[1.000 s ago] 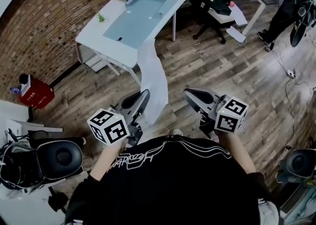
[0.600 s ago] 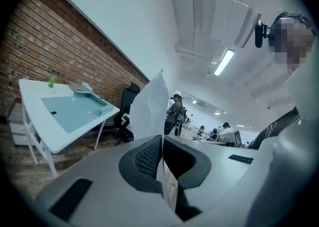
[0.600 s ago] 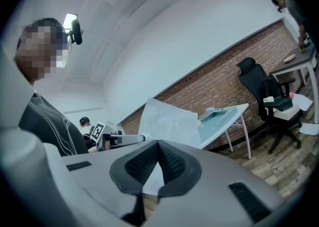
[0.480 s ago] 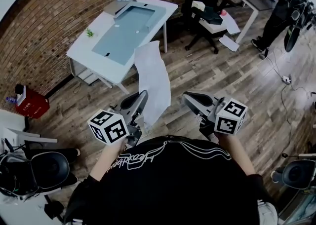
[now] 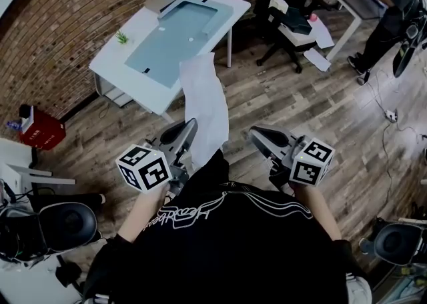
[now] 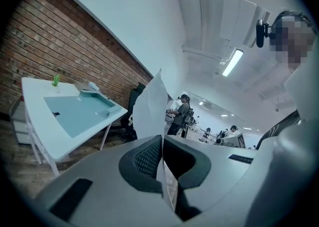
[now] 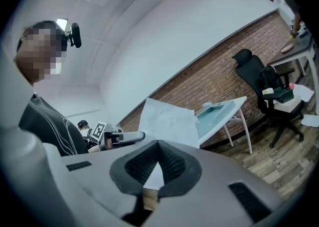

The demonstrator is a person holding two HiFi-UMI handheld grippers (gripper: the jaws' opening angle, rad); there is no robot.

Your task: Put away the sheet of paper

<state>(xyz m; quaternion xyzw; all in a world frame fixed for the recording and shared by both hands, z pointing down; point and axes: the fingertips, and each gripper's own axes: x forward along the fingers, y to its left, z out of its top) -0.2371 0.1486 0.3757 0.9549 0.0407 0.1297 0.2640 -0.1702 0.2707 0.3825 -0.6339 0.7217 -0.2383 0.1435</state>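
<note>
Paper (image 5: 207, 103) is held up above the floor near the table (image 5: 110, 53), clamped in left gripper (image 5: 190, 126) jaws; right gripper (image 5: 257, 135) jaws are pressed together, nothing gripped

Thin white rectangular sheet of paper (image 5: 207, 103), faintly creased and slightly curled along its length. It is up in mid-air, standing roughly on end. Its lower end is pinched between the closed jaws of the left gripper (image 5: 189, 126); the upper end is free.

White table (image 5: 109, 58) carries blue mat (image 5: 175, 35), small plant (image 5: 122, 37).
</note>
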